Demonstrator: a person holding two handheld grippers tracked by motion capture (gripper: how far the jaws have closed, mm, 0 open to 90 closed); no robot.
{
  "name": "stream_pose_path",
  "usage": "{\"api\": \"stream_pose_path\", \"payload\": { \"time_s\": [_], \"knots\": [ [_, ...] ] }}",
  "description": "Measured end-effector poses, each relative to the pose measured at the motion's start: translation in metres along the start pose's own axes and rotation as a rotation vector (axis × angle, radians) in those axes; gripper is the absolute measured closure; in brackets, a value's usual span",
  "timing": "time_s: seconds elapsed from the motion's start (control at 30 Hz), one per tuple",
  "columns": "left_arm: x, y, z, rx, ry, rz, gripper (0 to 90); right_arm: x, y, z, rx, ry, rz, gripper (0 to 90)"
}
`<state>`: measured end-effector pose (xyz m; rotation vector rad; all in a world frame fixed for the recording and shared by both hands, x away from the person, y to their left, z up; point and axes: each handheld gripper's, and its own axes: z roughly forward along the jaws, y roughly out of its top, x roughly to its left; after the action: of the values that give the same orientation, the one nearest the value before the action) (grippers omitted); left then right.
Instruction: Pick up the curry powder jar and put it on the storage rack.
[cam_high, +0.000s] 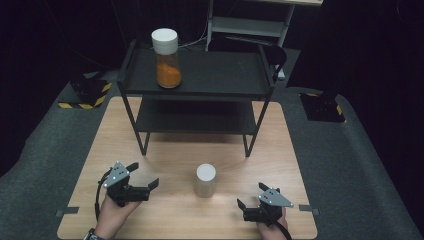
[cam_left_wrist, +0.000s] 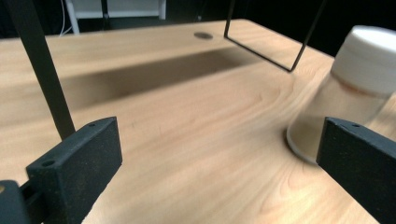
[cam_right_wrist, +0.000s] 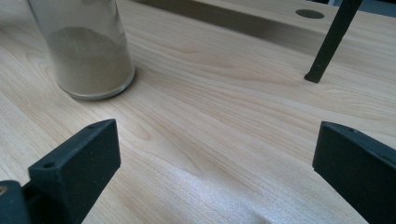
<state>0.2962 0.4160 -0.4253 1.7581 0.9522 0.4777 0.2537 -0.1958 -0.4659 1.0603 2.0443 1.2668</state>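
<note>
The left gripper (cam_high: 144, 176) is sitting at about eight o'clock on the wooden table (cam_high: 165, 210), its jaws spread wide and gripping nothing. In the left gripper view the same gripper (cam_left_wrist: 215, 158) is showing bare tabletop between its two black jaws, with the small jar (cam_left_wrist: 345, 93) standing just past the jaw at three o'clock, near it but apart.

The right gripper (cam_high: 248, 200) is resting at about five o'clock on the table, its jaws likewise spread wide and closing on nothing. In the right gripper view this gripper (cam_right_wrist: 215, 158) is facing plain wood grain, while the small jar (cam_right_wrist: 86, 49) is standing at eleven o'clock, well clear of the jaws, with tan powder filling its lower part.

From the high view, the small jar (cam_high: 205, 180) with its white lid is standing upright between the two grippers, near the table's six o'clock edge. At twelve o'clock a black two-tier shelf (cam_high: 200, 90) is standing on the table, and a taller jar (cam_high: 166, 57) of orange powder with a white lid is sitting on its top tier toward the left.

No label, brand or writing is readable on either jar or on the grippers.
</note>
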Motion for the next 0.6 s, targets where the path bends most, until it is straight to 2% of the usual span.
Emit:
{"api": "stream_pose_path", "payload": {
  "time_s": [0.13,0.3,0.4,0.5,0.6],
  "knots": [
    [-0.002,-0.012,0.0,0.027,0.003,0.004,0.5,0.001,0.0,0.0,0.0,-0.004,0.0,0.2],
    [-0.004,-0.022,0.0,0.07,0.019,0.04,0.6,0.002,-0.001,0.0,-0.003,-0.007,-0.003,0.2],
    [-0.003,-0.028,0.001,0.083,0.02,0.048,0.7,0.003,-0.001,-0.001,-0.005,-0.01,-0.006,0.2],
    [-0.007,-0.03,0.003,0.119,0.046,0.084,1.1,0.002,-0.002,-0.001,-0.013,-0.011,-0.003,0.2],
    [-0.008,-0.032,0.002,0.108,0.049,0.096,1.6,0.003,-0.004,-0.002,-0.023,-0.015,0.002,0.2]
  ]
}}
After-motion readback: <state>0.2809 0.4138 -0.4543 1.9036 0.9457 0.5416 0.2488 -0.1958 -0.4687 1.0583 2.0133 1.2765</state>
